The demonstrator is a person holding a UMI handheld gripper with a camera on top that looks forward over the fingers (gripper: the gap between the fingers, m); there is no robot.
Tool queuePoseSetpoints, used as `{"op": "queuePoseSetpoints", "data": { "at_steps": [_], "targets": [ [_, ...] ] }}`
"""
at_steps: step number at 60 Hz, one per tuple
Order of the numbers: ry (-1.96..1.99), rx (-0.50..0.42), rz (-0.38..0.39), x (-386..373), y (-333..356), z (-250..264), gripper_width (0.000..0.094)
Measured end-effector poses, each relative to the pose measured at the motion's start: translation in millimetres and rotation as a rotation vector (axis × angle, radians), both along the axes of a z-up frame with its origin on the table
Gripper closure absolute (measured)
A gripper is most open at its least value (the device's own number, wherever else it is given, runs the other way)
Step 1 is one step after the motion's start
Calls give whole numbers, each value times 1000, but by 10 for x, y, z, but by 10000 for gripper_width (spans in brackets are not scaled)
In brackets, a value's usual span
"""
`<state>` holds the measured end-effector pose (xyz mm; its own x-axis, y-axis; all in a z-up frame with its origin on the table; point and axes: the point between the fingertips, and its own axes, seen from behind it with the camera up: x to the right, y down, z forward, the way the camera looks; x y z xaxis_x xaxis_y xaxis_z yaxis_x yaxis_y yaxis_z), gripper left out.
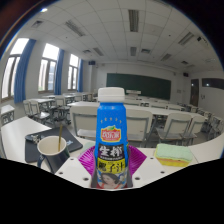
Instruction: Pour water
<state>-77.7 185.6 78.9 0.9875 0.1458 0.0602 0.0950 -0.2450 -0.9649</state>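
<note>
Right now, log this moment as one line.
gripper: shut on bottle | bottle: upright, capped | cup: left of bottle | pour: not yet

Upright blue-capped bottle (112, 135) beside cup (51, 149)

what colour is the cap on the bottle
Light blue, seen clearly in the gripper view: the cap tops the bottle that stands between the gripper fingers.

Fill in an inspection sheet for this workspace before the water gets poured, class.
Surface: white table, lit from above.
Job's things: upright bottle, light blue cap, label with Chinese characters; paper cup beside it, apart.
Clutter: yellow-green sponge on the other side.
Tongs: fingers close around the bottle's lower part; full contact not clear.
Cables: nothing seen.
Surroundings: classroom desks, chalkboard, windows.
</note>
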Motion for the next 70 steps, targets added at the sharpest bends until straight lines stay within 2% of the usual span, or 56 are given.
{"op": "queuePoseSetpoints", "data": {
  "at_steps": [1, 3, 15, 19, 25, 27, 29, 33, 40, 50, 70],
  "targets": [
    [-4, 3, -9, -144, 8, -134, 537],
    [11, 34, 1, -21, 2, -45, 536],
    [53, 25, 15, 96, -103, -114, 535],
    [60, 22, 11, 108, -98, -126, 499],
    [36, -28, 2, 129, -136, -159, 317],
    [16, -62, 1, 162, -190, -200, 188],
    [10, -55, 0, 196, -212, -109, 66],
    [13, -12, -18, 190, -436, -60, 90],
    [1, -35, -57, 259, -908, -59, 85],
    [86, -26, -36, 131, -1585, -121, 84],
    [403, 27, 23, 22, -2131, -175, 90]
  ]
}}
